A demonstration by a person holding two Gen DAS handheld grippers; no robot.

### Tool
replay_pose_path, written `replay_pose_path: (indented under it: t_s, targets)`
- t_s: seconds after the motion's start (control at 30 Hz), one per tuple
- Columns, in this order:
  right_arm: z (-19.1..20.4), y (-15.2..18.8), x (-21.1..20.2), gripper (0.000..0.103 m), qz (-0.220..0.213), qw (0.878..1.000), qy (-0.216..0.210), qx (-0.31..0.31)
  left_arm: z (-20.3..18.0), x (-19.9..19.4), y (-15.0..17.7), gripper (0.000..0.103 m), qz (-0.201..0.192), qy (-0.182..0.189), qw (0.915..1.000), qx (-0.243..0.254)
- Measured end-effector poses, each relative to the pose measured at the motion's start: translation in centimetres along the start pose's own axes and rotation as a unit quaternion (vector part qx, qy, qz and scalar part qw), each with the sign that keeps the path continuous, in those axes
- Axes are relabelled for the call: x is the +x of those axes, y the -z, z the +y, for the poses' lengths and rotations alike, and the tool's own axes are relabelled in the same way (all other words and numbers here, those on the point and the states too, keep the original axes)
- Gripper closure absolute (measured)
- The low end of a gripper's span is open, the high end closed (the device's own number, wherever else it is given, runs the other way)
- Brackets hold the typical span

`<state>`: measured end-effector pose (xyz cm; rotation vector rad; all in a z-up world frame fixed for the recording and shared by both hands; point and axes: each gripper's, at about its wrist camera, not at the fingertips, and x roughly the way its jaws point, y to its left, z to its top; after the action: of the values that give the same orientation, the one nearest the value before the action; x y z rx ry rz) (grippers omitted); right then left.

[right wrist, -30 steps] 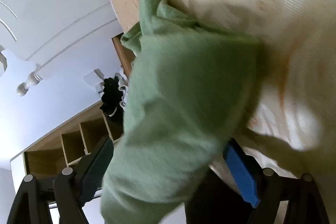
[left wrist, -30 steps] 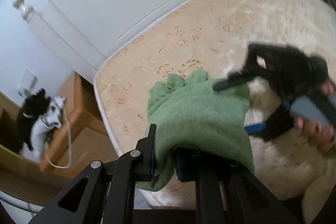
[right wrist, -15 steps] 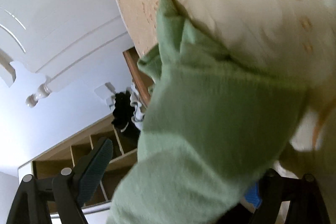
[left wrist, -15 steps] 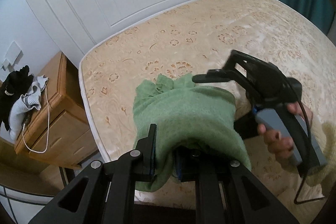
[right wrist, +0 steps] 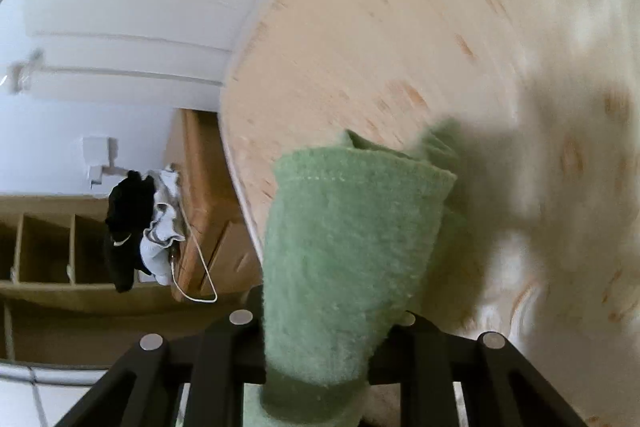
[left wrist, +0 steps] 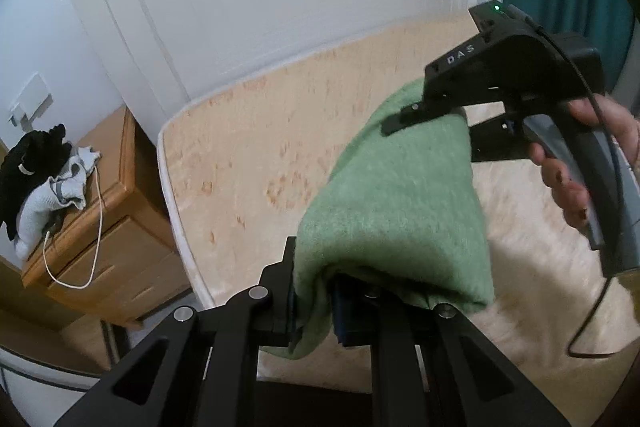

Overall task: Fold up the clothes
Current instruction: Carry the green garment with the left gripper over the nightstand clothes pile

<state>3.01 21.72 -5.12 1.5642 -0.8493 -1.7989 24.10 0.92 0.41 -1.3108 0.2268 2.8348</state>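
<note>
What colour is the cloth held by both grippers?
Green, a fuzzy green cloth; it shows best in the right wrist view.

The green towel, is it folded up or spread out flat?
Folded, doubled over. The green towel hangs bunched between the left claw and right claw, above the bed.

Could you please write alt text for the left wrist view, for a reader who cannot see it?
A green towel stretches between two handheld grippers above a bed's cream patterned mattress: the left gripper clamps its near end, and the right gripper, held in a hand, is closing on the far end. A wooden nightstand bearing dark and white clothes stands at left.
</note>
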Motion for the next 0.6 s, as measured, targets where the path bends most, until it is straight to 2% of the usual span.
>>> replay_pose_path:
  t_s: [0.2,0.43,0.6]
  targets:
    - [7.4,0.1,-1.7,0.082,-0.02,0.996,-0.021,-0.087,3.0,-2.9,-1.3,0.089,-0.052,-0.003,0.9967,-0.062]
    - [15.3,-0.5,2.4,0.082,0.005,0.989,-0.064,-0.131,10.2,-4.0,-0.8,0.089,-0.081,-0.006,0.9875,-0.135]
    - [23.2,-1.2,8.7,0.082,0.0,0.982,-0.059,-0.177,17.3,-2.2,-1.8,0.089,-0.094,-0.005,0.9842,-0.15]
